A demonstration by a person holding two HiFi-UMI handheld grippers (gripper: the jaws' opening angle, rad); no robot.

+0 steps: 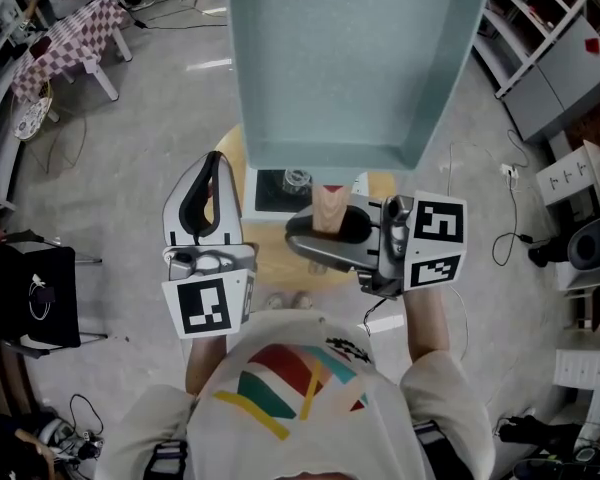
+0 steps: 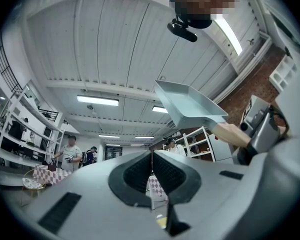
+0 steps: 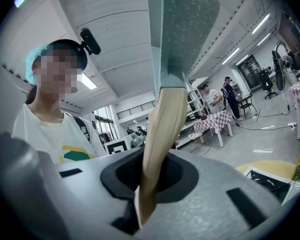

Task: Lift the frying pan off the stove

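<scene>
A square teal frying pan (image 1: 350, 58) hangs high in the air, close under the head camera, well above the small stove (image 1: 280, 188). Its pale wooden handle (image 1: 330, 208) runs down into my right gripper (image 1: 330, 230), which is shut on it. In the right gripper view the handle (image 3: 157, 144) stands between the jaws of the right gripper (image 3: 147, 184), with the pan (image 3: 182, 29) edge-on above. My left gripper (image 1: 208, 193) points upward beside the pan, shut and holding nothing. Its pads (image 2: 140, 171) meet in the left gripper view, where the pan (image 2: 190, 104) shows at the right.
The stove sits on a round yellow table (image 1: 235, 148) just in front of the person. A checkered table (image 1: 75, 43) stands far left, white shelving (image 1: 540, 28) at the right, and a dark chair (image 1: 30, 298) at the left. Cables lie on the floor.
</scene>
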